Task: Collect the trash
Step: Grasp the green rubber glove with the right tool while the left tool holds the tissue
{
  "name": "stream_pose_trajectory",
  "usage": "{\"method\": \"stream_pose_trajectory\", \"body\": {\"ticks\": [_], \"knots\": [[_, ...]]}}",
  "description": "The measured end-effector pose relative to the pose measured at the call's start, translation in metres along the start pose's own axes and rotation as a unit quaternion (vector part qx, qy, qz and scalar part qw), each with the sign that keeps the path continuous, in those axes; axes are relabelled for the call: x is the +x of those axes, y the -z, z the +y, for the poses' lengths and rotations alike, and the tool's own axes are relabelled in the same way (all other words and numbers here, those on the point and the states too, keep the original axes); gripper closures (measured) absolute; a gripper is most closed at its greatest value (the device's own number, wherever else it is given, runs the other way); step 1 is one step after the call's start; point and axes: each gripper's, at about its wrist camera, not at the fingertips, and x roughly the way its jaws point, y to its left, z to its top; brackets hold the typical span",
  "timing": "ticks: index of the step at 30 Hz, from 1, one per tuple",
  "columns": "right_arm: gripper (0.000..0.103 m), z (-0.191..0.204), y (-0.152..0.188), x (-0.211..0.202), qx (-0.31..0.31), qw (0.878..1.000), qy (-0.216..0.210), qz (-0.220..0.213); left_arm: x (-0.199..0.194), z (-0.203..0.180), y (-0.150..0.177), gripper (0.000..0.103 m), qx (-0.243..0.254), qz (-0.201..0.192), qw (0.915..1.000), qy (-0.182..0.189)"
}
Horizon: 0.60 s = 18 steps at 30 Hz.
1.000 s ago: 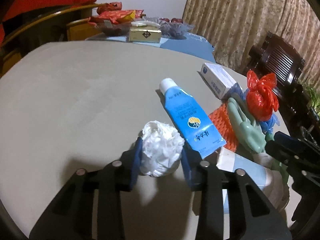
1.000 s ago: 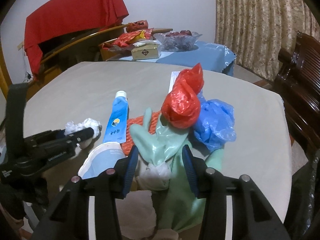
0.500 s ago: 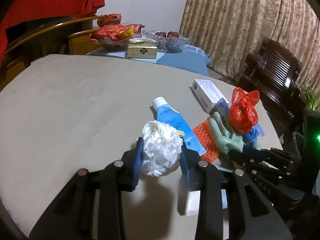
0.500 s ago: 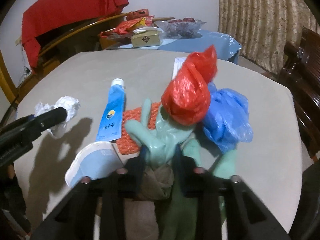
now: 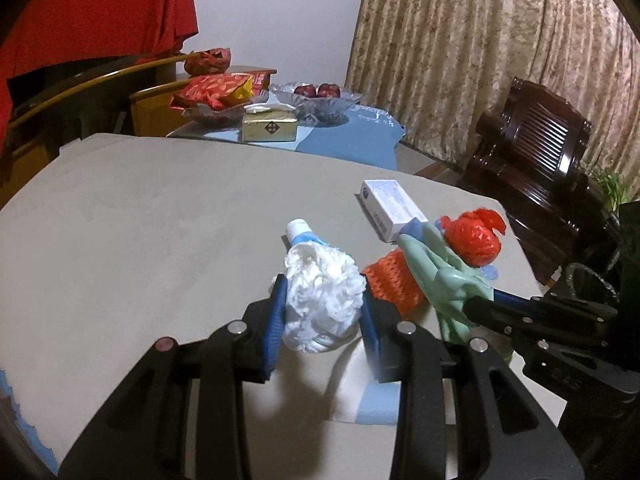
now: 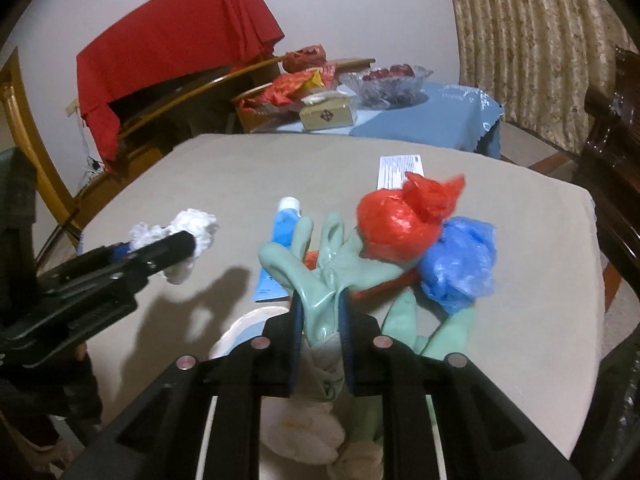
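My left gripper (image 5: 322, 304) is shut on a crumpled white tissue wad (image 5: 320, 300), held above the beige table (image 5: 140, 240); the same tissue wad (image 6: 188, 236) shows at the left of the right wrist view, in the left gripper (image 6: 176, 246). My right gripper (image 6: 320, 320) is shut on a pale green rubber glove (image 6: 316, 268), lifted with its fingers pointing up. A red plastic bag (image 6: 400, 216) rests on the glove, beside a blue plastic bag (image 6: 460, 264). A blue tube (image 6: 282, 232), orange mesh (image 5: 394, 280) and a second green glove (image 6: 448, 332) lie on the table.
A white box (image 5: 390, 204) lies past the pile. A white-and-blue round pack (image 6: 244, 328) sits under my right gripper. Behind the table stand a blue-clothed side table (image 5: 352, 140) with a glass fruit bowl (image 5: 316, 98), snack bags and a gold tissue box (image 5: 270, 128). A dark wooden chair (image 5: 532, 156) stands at the right.
My right gripper shut on the green glove and lifted it, the red bag riding up with it. My left gripper rose with the tissue wad still in its jaws.
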Motion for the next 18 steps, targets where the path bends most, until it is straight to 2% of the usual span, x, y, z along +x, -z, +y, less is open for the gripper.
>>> {"method": "stream_pose_trajectory", "body": {"ticks": [9, 18], "knots": [[0.086, 0.008, 0.002, -0.032, -0.008, 0.999, -0.032, -0.012, -0.024, -0.010, 0.000, 0.070, 0.008, -0.012, 0.9999, 0.000], [0.086, 0.010, 0.002, -0.049, -0.007, 0.999, -0.030, -0.027, -0.039, -0.009, 0.003, 0.070, 0.006, -0.017, 0.9998, -0.004]]}}
